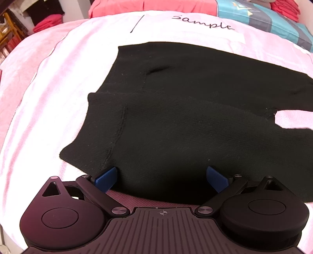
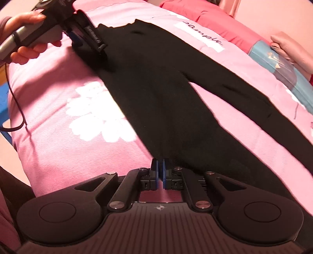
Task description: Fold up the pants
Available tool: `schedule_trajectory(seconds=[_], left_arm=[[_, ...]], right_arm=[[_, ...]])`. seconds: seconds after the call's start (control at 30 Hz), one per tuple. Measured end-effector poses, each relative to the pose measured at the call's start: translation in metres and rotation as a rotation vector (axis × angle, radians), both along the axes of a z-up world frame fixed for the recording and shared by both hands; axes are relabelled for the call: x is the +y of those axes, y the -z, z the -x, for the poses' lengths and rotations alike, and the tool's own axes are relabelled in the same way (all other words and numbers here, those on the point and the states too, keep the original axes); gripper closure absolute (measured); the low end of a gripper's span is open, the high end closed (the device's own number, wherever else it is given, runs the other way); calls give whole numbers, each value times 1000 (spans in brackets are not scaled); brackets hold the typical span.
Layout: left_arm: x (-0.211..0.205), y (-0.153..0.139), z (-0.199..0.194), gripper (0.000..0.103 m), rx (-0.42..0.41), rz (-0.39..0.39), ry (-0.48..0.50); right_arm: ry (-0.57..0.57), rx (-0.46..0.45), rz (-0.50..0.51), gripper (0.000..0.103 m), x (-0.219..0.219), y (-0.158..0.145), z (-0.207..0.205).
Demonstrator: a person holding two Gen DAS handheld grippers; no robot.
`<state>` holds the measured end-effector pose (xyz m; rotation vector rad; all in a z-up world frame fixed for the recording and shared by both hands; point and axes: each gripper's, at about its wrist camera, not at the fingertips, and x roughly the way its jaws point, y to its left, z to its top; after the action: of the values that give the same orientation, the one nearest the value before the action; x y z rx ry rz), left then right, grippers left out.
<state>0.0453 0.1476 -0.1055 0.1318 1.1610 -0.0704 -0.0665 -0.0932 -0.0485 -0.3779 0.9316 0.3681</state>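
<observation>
Black pants (image 1: 176, 109) lie flat on a pink bed sheet (image 1: 49, 88), waistband to the left, legs running off to the right. My left gripper (image 1: 162, 175) is open, its blue fingers (image 1: 106, 178) straddling the near edge of the pants at the waist. In the right wrist view the pants (image 2: 166, 97) stretch from far left to near right. My right gripper (image 2: 160, 172) is shut on the hem of the near leg. The left gripper (image 2: 86, 37) shows there at the far end, held by a hand.
A white label reading "sample" (image 1: 203, 23) lies on the sheet beyond the pants. Red and teal pillows (image 1: 264, 17) sit at the head of the bed. A white flower print (image 2: 101, 113) marks the sheet. A black cable (image 2: 17, 109) hangs at left.
</observation>
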Motion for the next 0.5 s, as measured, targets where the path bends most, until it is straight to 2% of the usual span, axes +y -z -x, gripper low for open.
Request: schedule_trajectory(seconds=[0.07,0.1,0.2,0.27,0.3,0.33,0.37,0.4,0.5], left_arm=[[-10,-5,-2,0,-4,-1,1],[-11,-5,-3,0,-3,-5,0],[-15,-5,-7,0,3,-16,-4],[-18,-5,-8,0,4,-17,-8],[-17,-5,-7,0,3,-17,-9],[-17,-5,-7,0,3,-16,-10],[-17,-5,-7,0,3,-16,-9],[-17,-6,-7,0,3,-16,-10],[-15,-5,-6,0,0,-6,-15]], right_arm=[[-42,-60,-13,89,10,-7,-4],[-70,-65,-22,77,17,-7,-8],[-125,-55,10,55,40,9,-21],[-139,-37,35,53,50,25,-32],[-122,-57,6,54,51,27,-36],[-101,-39,-19,56,51,27,-41],[-79,-13,-56,82,49,25,-45],[-68,-1,-65,95,48,24,-47],[-146,56,-115,97,45,10,-29]])
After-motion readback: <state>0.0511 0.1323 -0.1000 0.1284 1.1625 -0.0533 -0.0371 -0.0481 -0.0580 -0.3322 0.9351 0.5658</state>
